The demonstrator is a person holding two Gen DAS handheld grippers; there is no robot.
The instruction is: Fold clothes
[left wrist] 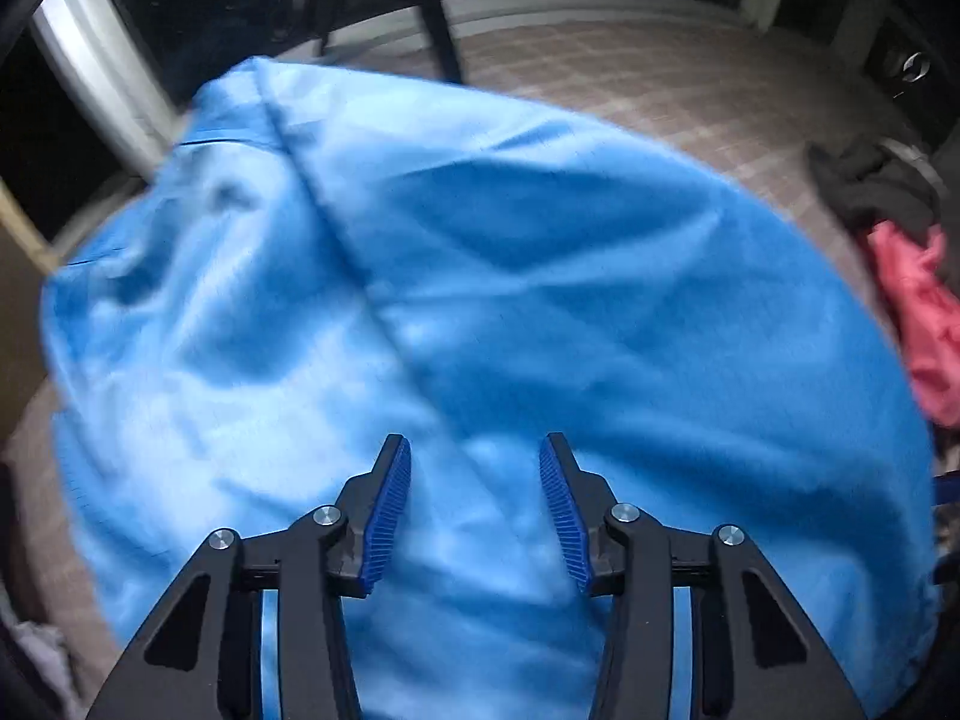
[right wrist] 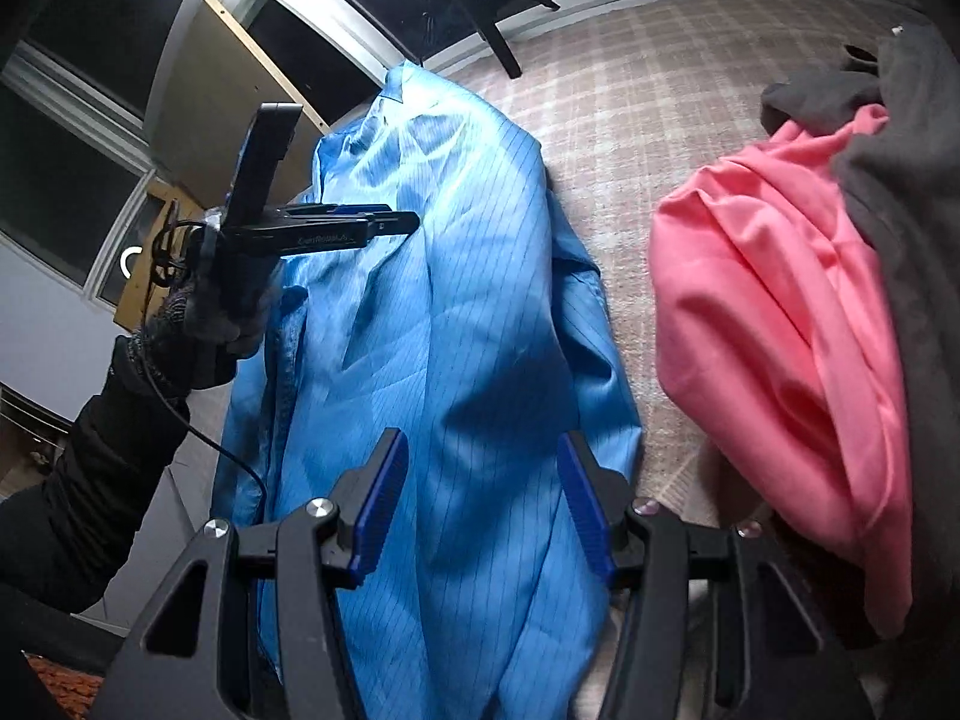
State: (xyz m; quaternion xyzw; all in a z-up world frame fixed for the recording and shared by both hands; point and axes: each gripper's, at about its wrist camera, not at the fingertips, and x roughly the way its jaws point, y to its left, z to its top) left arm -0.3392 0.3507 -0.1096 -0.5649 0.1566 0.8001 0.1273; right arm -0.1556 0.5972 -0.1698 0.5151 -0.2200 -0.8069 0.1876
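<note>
The shiny blue pinstriped garment [right wrist: 456, 324] is lying lengthwise on the checked beige bed cover [right wrist: 636, 96], spread out, probably so it can be folded flat; the left gripper [left wrist: 475, 504] is hovering over the garment's middle seam, its jaws standing apart and gripping nothing; the right gripper [right wrist: 483, 504] (jaws likewise open and empty) is waiting above the garment's near end; a crumpled pink cloth [right wrist: 774, 324] is sitting to the garment's right, likely awaiting its turn.
</note>
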